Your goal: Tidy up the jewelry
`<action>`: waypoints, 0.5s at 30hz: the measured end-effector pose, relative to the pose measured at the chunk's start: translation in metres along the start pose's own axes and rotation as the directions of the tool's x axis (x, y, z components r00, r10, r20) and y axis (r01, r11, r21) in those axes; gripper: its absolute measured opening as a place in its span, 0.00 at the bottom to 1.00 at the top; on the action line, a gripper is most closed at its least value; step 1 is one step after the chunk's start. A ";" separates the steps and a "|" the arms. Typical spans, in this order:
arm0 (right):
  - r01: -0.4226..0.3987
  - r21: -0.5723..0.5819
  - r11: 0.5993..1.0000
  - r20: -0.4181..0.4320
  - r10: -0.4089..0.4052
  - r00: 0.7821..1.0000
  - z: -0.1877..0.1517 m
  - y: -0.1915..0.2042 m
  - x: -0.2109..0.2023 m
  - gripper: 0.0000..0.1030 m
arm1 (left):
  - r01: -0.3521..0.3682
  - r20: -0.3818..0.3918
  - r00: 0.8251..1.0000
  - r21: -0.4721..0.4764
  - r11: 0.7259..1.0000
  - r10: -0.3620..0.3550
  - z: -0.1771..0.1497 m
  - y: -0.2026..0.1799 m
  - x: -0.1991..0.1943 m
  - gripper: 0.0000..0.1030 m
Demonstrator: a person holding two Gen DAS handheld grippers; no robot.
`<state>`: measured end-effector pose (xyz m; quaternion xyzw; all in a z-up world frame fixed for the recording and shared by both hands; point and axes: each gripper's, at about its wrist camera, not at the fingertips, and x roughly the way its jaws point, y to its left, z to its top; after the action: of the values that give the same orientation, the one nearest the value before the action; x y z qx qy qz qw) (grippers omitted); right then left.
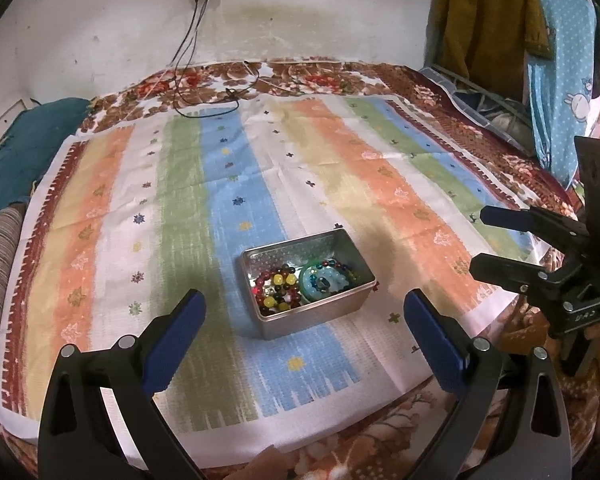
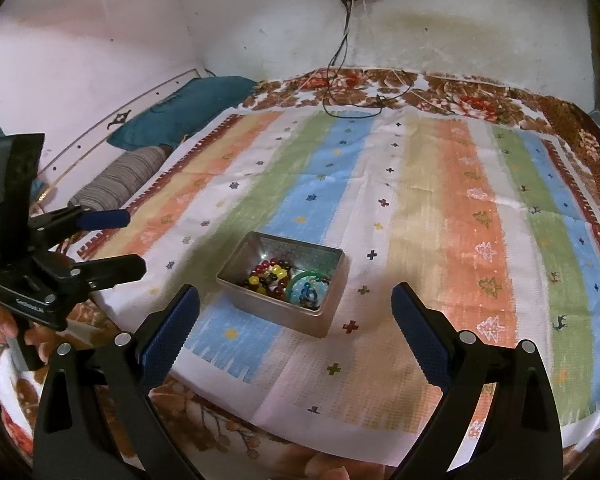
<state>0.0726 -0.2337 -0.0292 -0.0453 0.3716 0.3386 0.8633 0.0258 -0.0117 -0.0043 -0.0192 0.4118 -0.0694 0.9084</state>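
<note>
Both claws hang wide open and empty above the near edge of the bed: the left claw [image 1: 304, 324] and the right claw [image 2: 296, 320], each with blue pads spread apart. Beneath them a striped cloth [image 1: 340, 168] covers the floral bedspread [image 1: 308, 74]. Toward the cloth's near edge, close to its middle, sits a metal tin [image 1: 312, 322], lidless. Inside it lie a red and yellow bead bracelet [image 1: 278, 286] and, beside that, a green bangle [image 2: 306, 276] around blue beads [image 1: 324, 282].

Beaded jewelry [image 1: 286, 286] in tin [image 1: 312, 322], striped cloth [image 1: 180, 184]
</note>
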 end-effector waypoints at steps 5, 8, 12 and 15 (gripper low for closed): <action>0.019 -0.002 1.000 0.003 -0.019 1.000 0.000 0.000 -0.001 0.94 | 0.006 -0.007 1.000 -0.002 1.000 -0.006 0.000 0.000 0.001 0.94; 0.027 0.002 1.000 0.011 -0.027 1.000 0.000 -0.001 -0.002 0.94 | 0.008 -0.003 1.000 -0.005 1.000 -0.008 0.000 0.000 0.000 0.94; 0.031 0.003 1.000 0.014 -0.031 0.999 0.000 -0.002 -0.003 0.94 | 0.003 0.000 1.000 -0.004 1.000 -0.003 0.001 0.000 0.001 0.94; 0.035 -0.006 0.999 0.009 -0.035 0.999 0.001 0.000 -0.002 0.94 | 0.003 -0.002 1.000 -0.004 1.000 -0.003 0.001 0.000 0.001 0.94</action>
<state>0.0719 -0.2350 -0.0274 -0.0527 0.3658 0.3248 0.8706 0.0269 -0.0117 -0.0046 -0.0215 0.4127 -0.0697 0.9079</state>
